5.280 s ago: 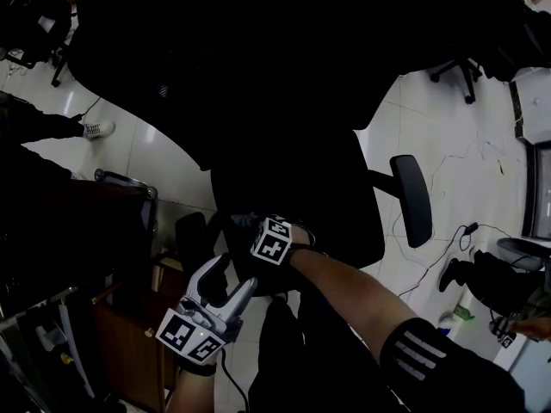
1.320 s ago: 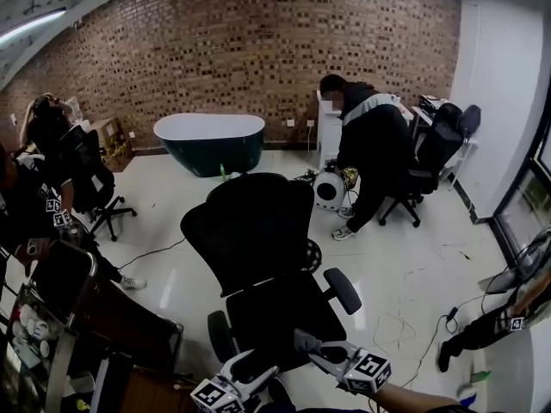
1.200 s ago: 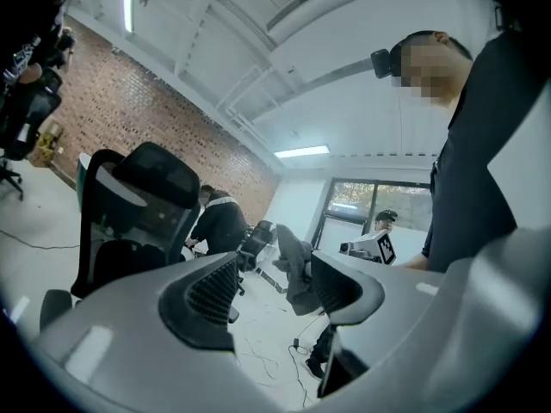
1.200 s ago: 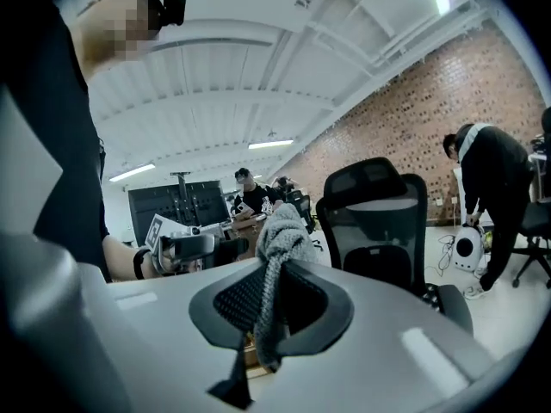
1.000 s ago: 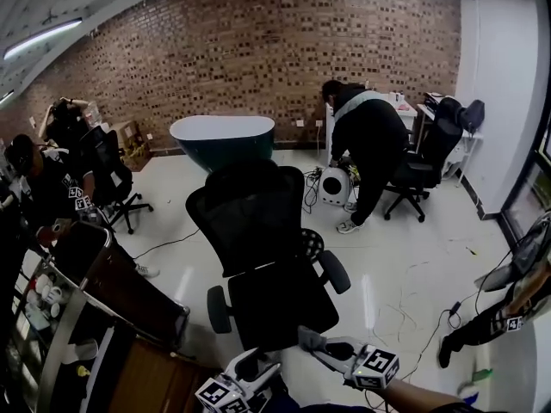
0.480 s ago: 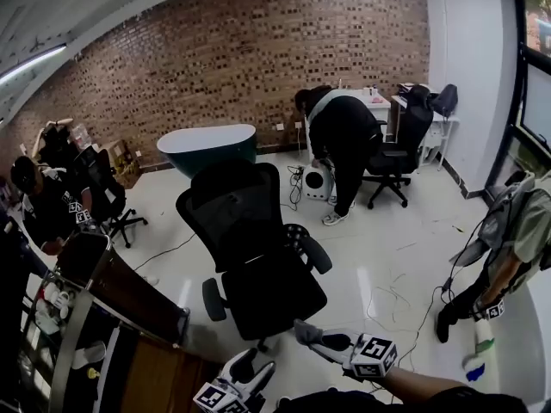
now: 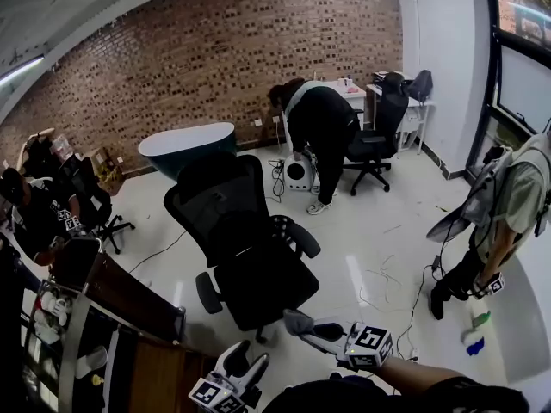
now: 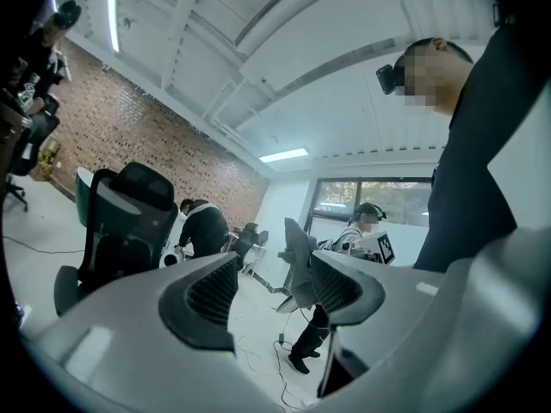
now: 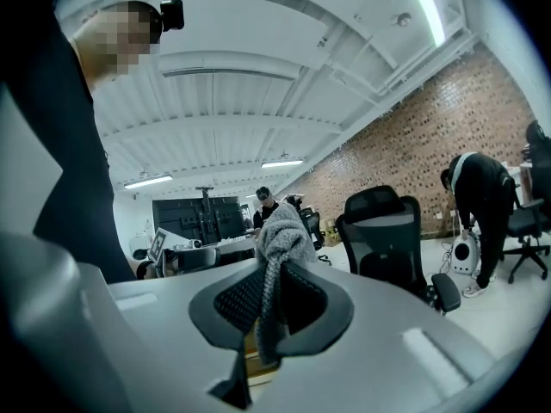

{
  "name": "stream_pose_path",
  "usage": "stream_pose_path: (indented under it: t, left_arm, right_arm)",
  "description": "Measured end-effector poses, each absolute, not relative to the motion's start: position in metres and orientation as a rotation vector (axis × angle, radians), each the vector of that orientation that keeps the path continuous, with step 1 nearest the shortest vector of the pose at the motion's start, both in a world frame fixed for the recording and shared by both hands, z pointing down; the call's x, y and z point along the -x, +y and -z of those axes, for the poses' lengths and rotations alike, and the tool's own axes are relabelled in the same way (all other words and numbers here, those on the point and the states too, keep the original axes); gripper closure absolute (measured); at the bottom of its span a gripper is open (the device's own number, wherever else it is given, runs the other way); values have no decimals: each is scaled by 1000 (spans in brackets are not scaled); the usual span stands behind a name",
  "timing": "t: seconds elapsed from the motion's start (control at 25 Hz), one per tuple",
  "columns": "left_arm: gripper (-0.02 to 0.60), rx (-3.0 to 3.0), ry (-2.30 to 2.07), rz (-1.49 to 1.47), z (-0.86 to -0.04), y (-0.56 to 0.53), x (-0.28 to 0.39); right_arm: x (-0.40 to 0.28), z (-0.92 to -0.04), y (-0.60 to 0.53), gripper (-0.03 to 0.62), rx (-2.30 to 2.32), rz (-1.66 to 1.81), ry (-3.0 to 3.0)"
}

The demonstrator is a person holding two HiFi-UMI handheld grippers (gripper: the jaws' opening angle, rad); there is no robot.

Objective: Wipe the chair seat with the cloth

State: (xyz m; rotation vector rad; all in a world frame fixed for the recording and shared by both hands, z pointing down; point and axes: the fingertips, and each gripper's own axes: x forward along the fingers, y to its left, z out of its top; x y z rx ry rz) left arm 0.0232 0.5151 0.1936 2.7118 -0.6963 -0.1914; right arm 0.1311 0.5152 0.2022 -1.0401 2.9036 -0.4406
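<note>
I count two grippers in my hands, the left gripper [image 7: 248,360] and the right gripper [image 7: 301,325], and one grey cloth [image 9: 280,231]. Three black office chairs stand on the floor: the near chair [image 7: 250,231], the far chair [image 7: 379,136] and the left chair [image 7: 86,192]. Three other people show, the bending person [image 7: 314,119], the standing person [image 7: 508,213] and the seated person [image 7: 26,218], and there is one bathtub [image 7: 185,144].
</note>
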Motion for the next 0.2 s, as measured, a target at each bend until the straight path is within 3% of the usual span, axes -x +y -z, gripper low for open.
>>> stream_pose_path:
  t: [0.2]
  left_arm:
    - [290, -2725, -676, 208, -179, 508, -22]
  right_arm:
    - [-132, -193, 511, 563, 1053, 455, 2895]
